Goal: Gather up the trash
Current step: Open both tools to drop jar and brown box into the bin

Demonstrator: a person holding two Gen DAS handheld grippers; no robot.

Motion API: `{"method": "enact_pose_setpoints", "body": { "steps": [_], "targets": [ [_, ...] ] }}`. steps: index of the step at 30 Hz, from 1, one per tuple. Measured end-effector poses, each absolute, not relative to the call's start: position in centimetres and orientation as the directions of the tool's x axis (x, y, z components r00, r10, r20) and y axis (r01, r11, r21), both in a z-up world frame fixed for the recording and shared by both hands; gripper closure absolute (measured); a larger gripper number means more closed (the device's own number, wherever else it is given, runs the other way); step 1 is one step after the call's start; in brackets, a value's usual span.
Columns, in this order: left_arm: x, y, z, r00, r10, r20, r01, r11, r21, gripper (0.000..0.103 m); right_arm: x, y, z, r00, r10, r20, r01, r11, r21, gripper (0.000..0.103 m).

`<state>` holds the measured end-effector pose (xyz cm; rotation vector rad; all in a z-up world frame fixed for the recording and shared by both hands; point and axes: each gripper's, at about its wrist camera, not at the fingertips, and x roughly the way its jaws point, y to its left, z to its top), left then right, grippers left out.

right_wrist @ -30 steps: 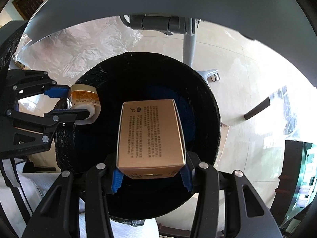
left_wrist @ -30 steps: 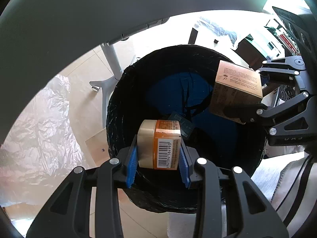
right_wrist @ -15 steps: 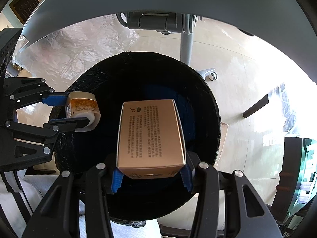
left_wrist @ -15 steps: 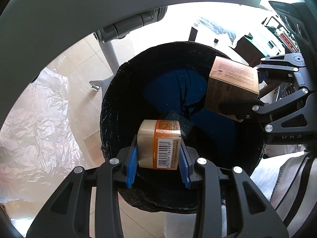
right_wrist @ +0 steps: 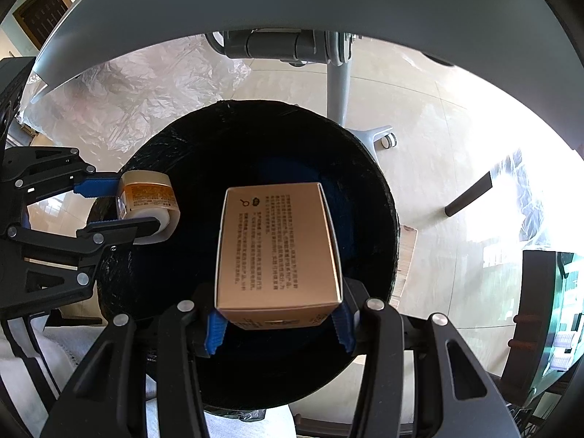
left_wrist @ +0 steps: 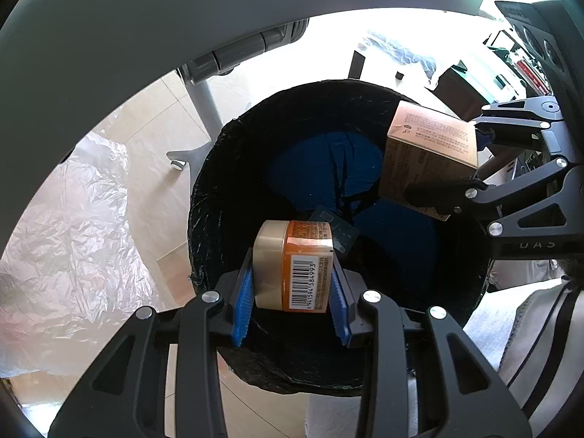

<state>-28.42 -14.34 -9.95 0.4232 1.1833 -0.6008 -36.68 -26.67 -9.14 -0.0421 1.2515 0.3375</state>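
Beige tiled floor (right_wrist: 419, 116) fills the background in both wrist views, with a grey table edge (left_wrist: 182, 18) arcing across the top of each frame and its grey leg (right_wrist: 337, 87) with a castor foot dropping behind the bin. Crumpled clear plastic sheeting (left_wrist: 73, 237) lies on the floor, left side of the left wrist frame, upper left of the right wrist frame.

Round trash bin (left_wrist: 208, 219) with a black liner sits centre frame in both views. I'm looking almost straight down into it. Blue bottom shows through in the left wrist view, with a small dark flat packet (left_wrist: 337, 228) lying inside near centre.

Left gripper (left_wrist: 292, 292): I've got it pinched on a small jar (left_wrist: 292, 266), cream lid to the left, orange label with a barcode facing the camera. Blue pads (left_wrist: 242, 303) press both sides. Jar hangs over the near part of the bin opening. In the right wrist view the same jar (right_wrist: 148, 200) shows at mid-left, just over the bin's left rim.

Right gripper (right_wrist: 279, 325): clamped on a tan cardboard box (right_wrist: 277, 248), printed text on the top face, blue pads on its lower corners. Box is held over the middle of the bin mouth in this view. From the left wrist camera the box (left_wrist: 430, 153) sits at upper right, over the bin's right side.

Jar and box are well apart, neither touching the liner. Striped light fabric (left_wrist: 529, 335) sits at lower right of the left wrist frame; can't tell what it is.
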Motion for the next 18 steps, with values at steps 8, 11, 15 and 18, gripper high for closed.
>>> {"method": "enact_pose_setpoints", "body": {
  "steps": [8,11,15,18],
  "targets": [
    [-28.3,-14.1,-9.8,0.252,-0.239,-0.938,0.637,0.771,-0.026,0.058,-36.4,-27.1,-9.1,0.269,0.222,-0.937,-0.261,0.954,0.151,0.049],
    [-28.3,-13.9,-9.1,0.267,-0.268,-0.926,0.633,0.773,-0.041,0.04,-36.2,-27.6,-8.9,0.278,0.223,-0.934,-0.242,0.958,0.157,0.041],
    [-28.3,-13.9,-8.5,0.292,-0.267,-0.918,0.638,0.77,-0.021,0.035,-36.1,-28.2,-8.5,0.285,0.222,-0.932,-0.226,0.961,0.16,0.036],
    [-28.5,-13.5,-7.7,0.305,-0.271,-0.913,0.636,0.772,-0.017,0.035,-36.3,-28.8,-7.7,0.297,0.223,-0.928,-0.209,0.964,0.165,0.035]
  ]
}}
